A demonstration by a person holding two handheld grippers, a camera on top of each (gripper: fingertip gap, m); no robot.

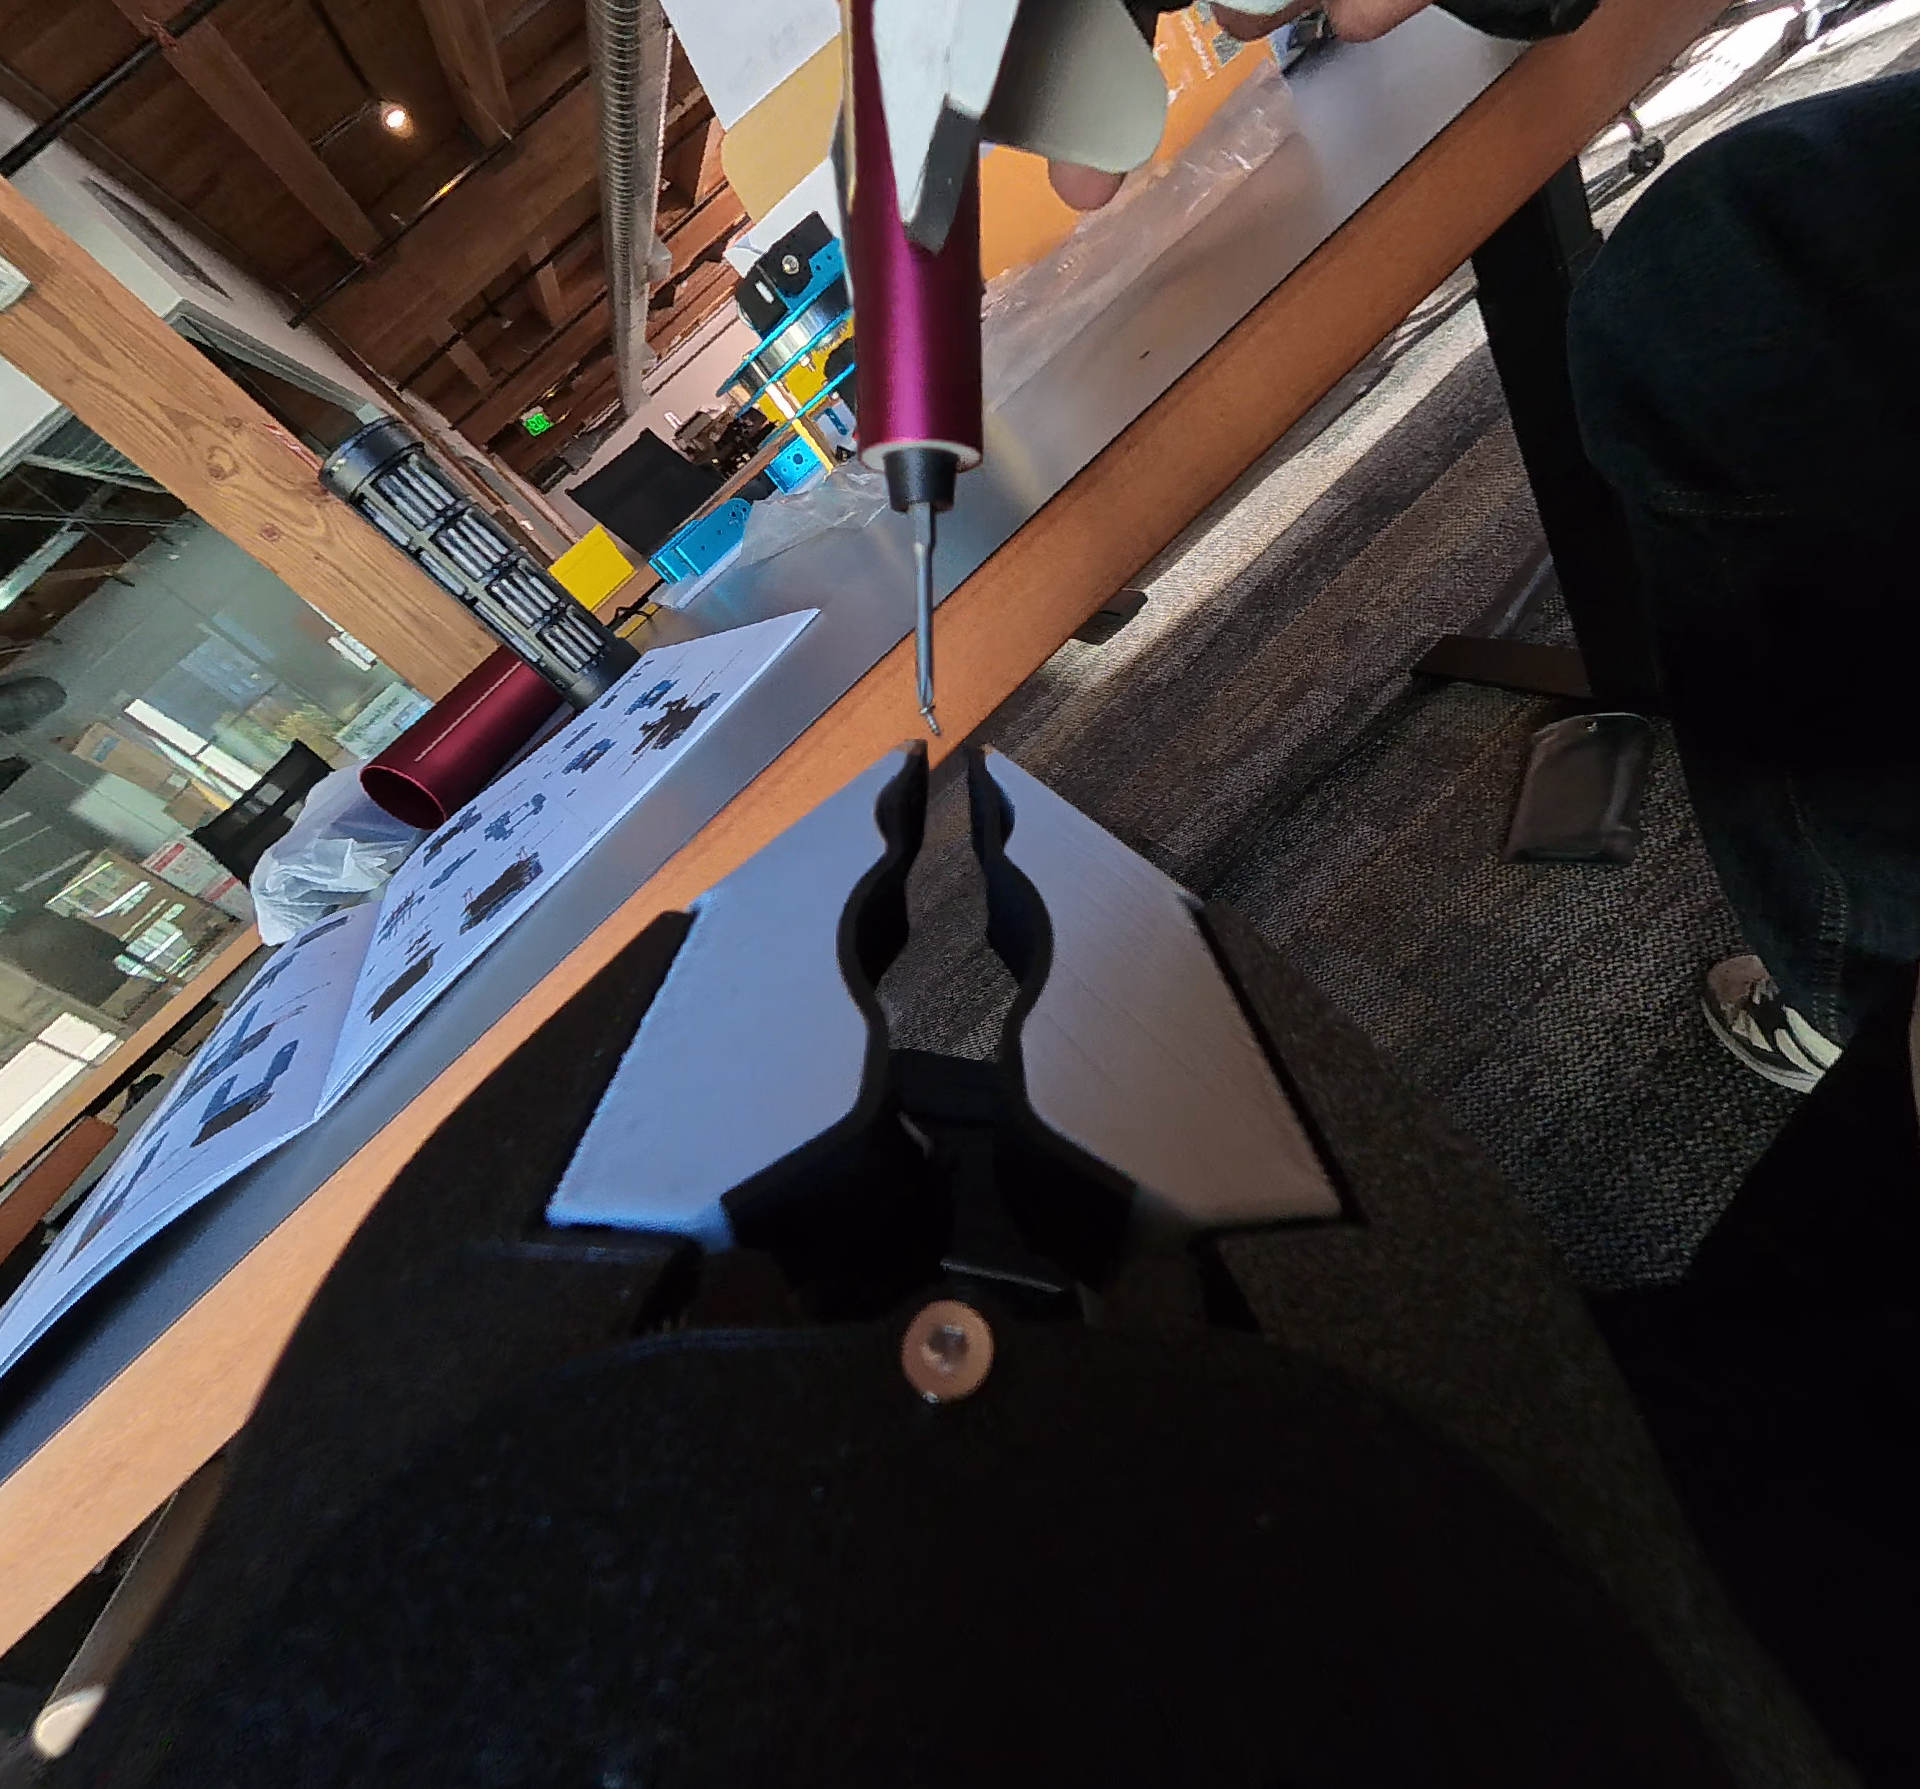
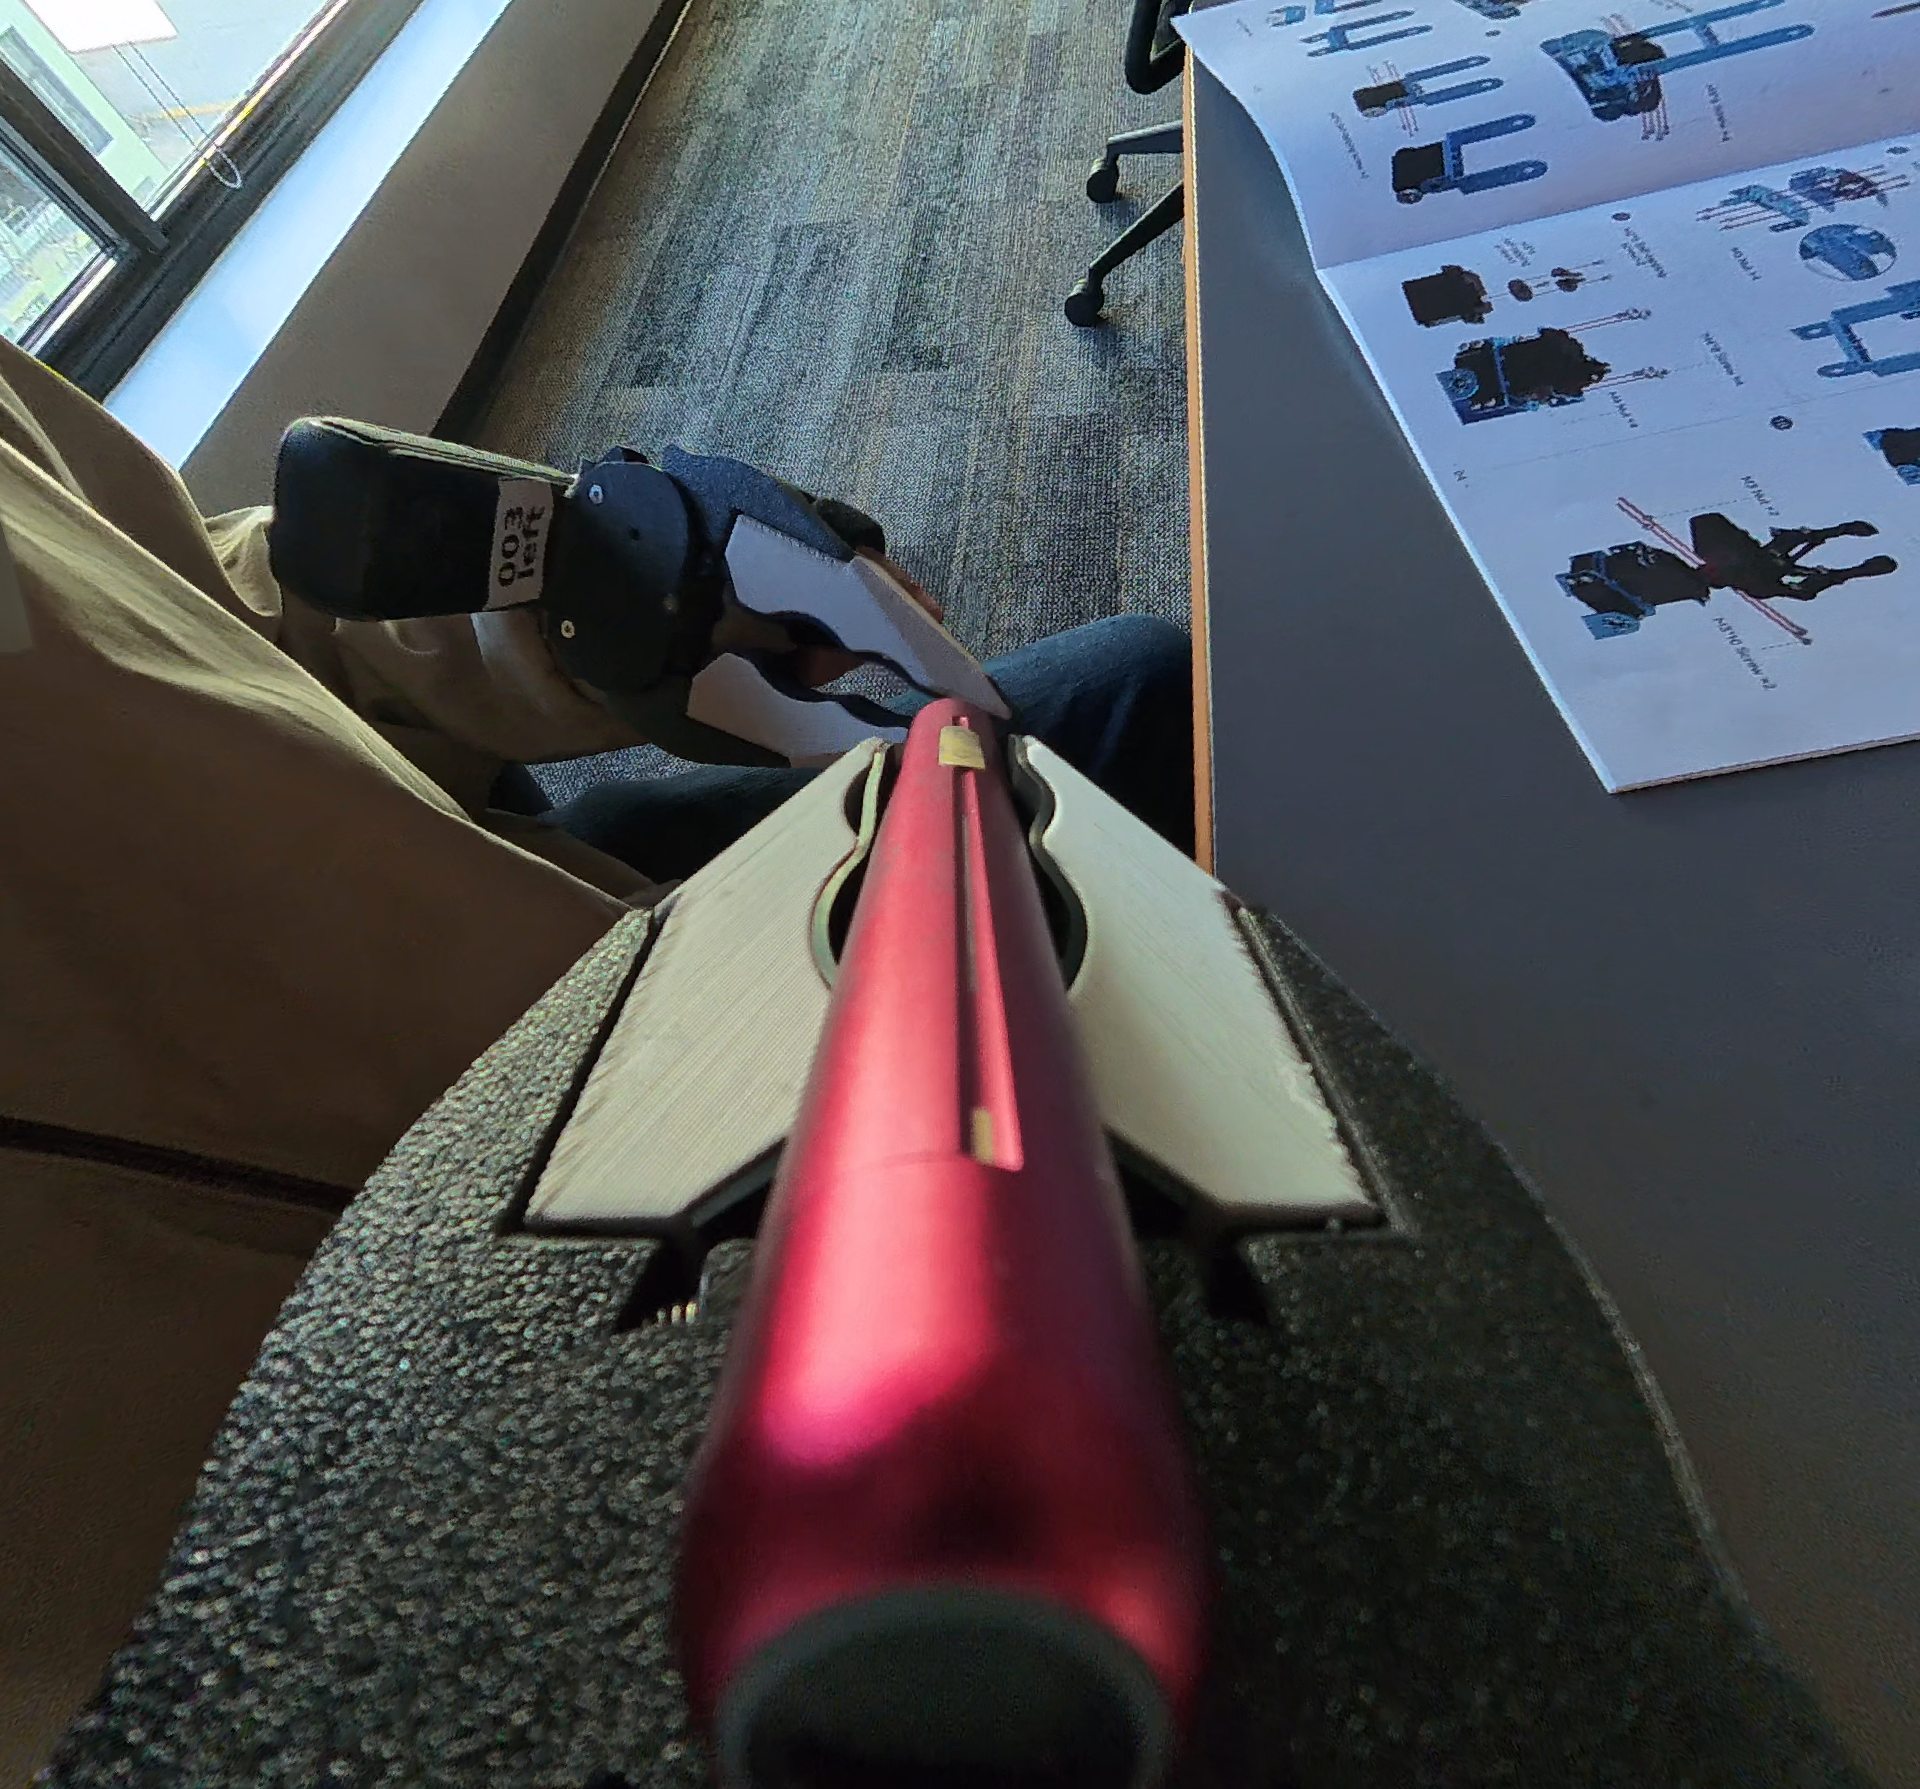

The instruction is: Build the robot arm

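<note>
My right gripper (image 2: 945,752) is shut on a magenta-red electric screwdriver (image 2: 935,1012), which lies along its white fingers. In the left wrist view the right gripper (image 1: 894,191) holds the screwdriver (image 1: 914,337) from above, with a hand on the gripper. The thin bit (image 1: 925,617) points down, its tip just above my left gripper (image 1: 948,752). The left jaws are closed to a narrow slit and I see nothing between them. Both grippers are beside the table's wooden edge (image 1: 1039,617), over the carpet. The left gripper (image 2: 894,700) also shows in the right wrist view, just beyond the screwdriver's front end.
An open instruction booklet (image 1: 520,856) lies on the grey table (image 2: 1455,1012). Behind it are a red tube (image 1: 457,742), a black bit holder (image 1: 468,555), blue metal parts (image 1: 707,544) and plastic bags (image 1: 1143,233). A person's leg (image 1: 1766,492) and an office chair (image 2: 1143,129) stand on the carpet. My right fingertips sit around 8 cm from my left ones.
</note>
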